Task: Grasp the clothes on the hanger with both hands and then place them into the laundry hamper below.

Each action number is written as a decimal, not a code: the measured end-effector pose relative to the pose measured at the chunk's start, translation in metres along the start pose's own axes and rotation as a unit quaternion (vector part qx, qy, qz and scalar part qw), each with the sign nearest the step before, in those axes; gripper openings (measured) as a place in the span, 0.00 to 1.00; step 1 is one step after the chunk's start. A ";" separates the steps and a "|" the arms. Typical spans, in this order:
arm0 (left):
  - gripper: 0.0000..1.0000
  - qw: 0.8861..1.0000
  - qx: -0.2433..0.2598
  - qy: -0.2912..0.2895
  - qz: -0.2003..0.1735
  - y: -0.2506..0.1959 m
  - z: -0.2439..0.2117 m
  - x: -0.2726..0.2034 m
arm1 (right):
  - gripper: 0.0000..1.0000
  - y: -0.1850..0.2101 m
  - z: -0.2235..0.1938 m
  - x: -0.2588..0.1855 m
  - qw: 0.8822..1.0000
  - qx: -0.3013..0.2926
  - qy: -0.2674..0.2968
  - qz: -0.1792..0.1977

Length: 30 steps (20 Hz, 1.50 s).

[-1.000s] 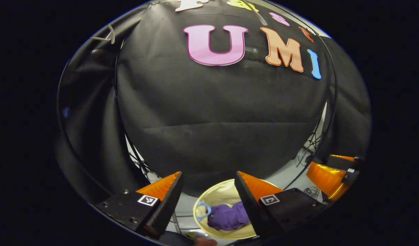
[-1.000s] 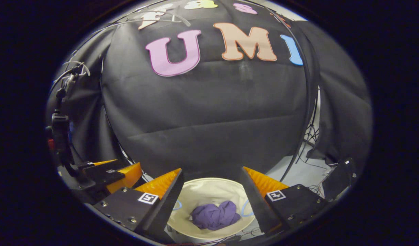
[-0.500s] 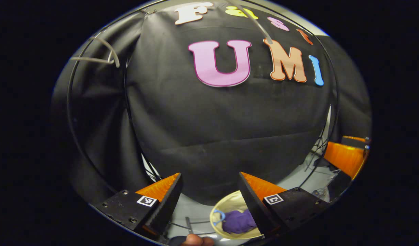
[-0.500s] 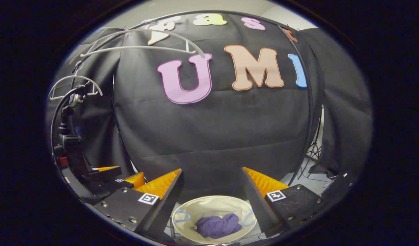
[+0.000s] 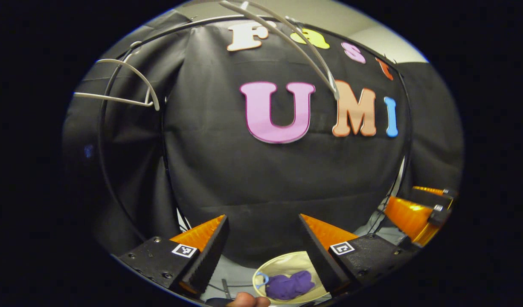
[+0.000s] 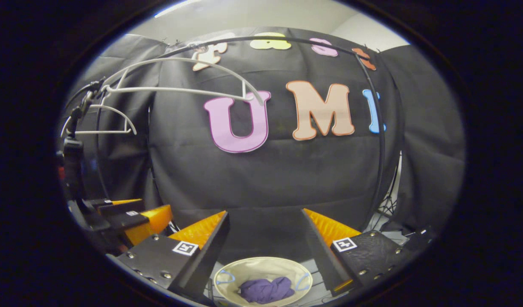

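The purple garment (image 5: 289, 285) lies bunched up inside the cream laundry hamper (image 5: 283, 258) far below. In the left gripper view my left gripper (image 5: 262, 217) is open and holds nothing, high above the hamper. In the right gripper view my right gripper (image 6: 265, 212) is also open and empty, with the hamper (image 6: 261, 267) and the purple garment (image 6: 265, 290) below it. A bare white hanger (image 6: 189, 81) hangs on the rail overhead, and it appears in the left gripper view as the hanger (image 5: 287, 38). The right gripper (image 5: 415, 211) is off to the side, and so is the left gripper (image 6: 129, 213).
A second bare white hanger (image 5: 125, 89) hangs farther left on the curved black rail (image 6: 287, 39). A black camera mount with a cable (image 6: 71, 145) stands at the left. A fingertip (image 5: 248, 301) is at the bottom edge. Cables lie on the floor (image 6: 387, 209).
Both grippers have risen and tilted upward, open throughout. The hamper with the purple garment has shrunk and slid lower in both views. The bare hangers have come into sight at the top.
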<state>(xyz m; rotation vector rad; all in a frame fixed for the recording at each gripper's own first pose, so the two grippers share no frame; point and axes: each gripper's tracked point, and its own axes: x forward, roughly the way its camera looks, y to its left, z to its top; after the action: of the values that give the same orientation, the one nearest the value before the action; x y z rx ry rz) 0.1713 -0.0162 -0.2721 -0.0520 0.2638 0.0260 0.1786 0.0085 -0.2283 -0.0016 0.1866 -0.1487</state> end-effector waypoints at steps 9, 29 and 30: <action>0.92 0.997 -0.011 -0.070 -0.039 0.001 0.082 -0.063 | 0.92 0.019 0.074 -0.037 0.998 -0.015 -0.051 0.022; 0.92 0.995 -0.011 -0.086 -0.038 -0.038 0.094 -0.114 | 0.98 0.020 0.118 -0.127 0.986 -0.003 -0.132 0.102; 0.92 0.996 -0.010 -0.085 -0.027 -0.039 0.093 -0.114 | 0.99 0.015 0.118 -0.128 0.986 -0.005 -0.134 0.102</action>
<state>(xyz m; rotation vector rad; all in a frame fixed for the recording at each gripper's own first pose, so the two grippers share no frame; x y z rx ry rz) 0.0871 -0.0522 -0.1511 -0.0773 0.0910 -0.0207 0.0784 0.0410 -0.0895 -0.0132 -0.0823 0.0569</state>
